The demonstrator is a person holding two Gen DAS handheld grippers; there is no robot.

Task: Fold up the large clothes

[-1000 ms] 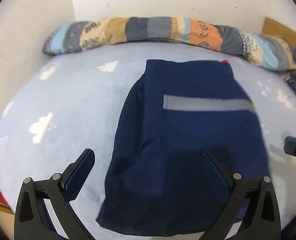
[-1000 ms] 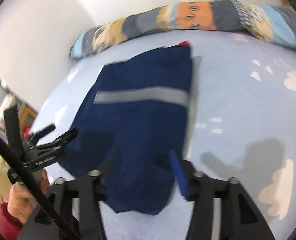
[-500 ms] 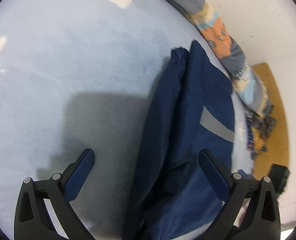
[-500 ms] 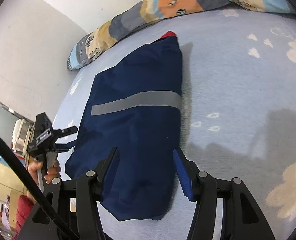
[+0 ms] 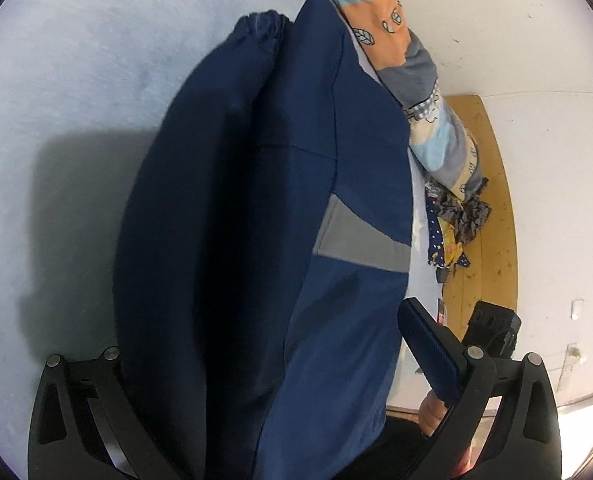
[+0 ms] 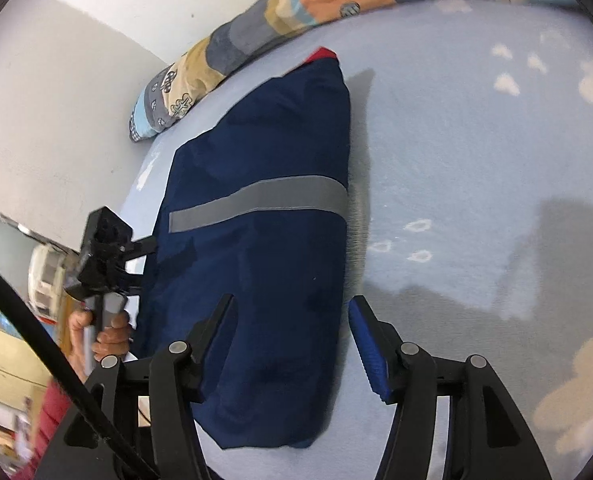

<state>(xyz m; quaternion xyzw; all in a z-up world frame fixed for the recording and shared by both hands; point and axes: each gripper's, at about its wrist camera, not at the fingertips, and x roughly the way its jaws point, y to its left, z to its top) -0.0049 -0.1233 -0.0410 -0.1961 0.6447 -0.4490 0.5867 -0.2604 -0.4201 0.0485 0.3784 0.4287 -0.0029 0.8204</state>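
Observation:
A folded navy garment (image 6: 264, 240) with a grey stripe (image 6: 256, 200) lies on the light-blue bed sheet (image 6: 476, 160). In the left wrist view the garment (image 5: 256, 240) fills the middle. My left gripper (image 5: 292, 304) stands open around its near side edge, and fabric hides the left finger. The right finger's blue pad (image 5: 428, 352) shows clear of the cloth. My right gripper (image 6: 292, 300) straddles the garment's near right edge. Its jaws are opening and the pads do not press. The left gripper (image 6: 146, 262) also appears at the garment's left edge, held by a hand (image 6: 104, 332).
A patchwork bolster (image 6: 256, 40) runs along the wall behind the garment. In the left wrist view, a crumpled patterned cloth (image 5: 452, 224) lies by a wooden board (image 5: 492, 200) beside the bed. A black cable (image 6: 36, 320) crosses the right wrist view's lower left.
The left gripper rolled, swung down and moved in to the garment's left edge, which now lies between its fingers. The right gripper sank closer to the garment and its jaws widened slightly.

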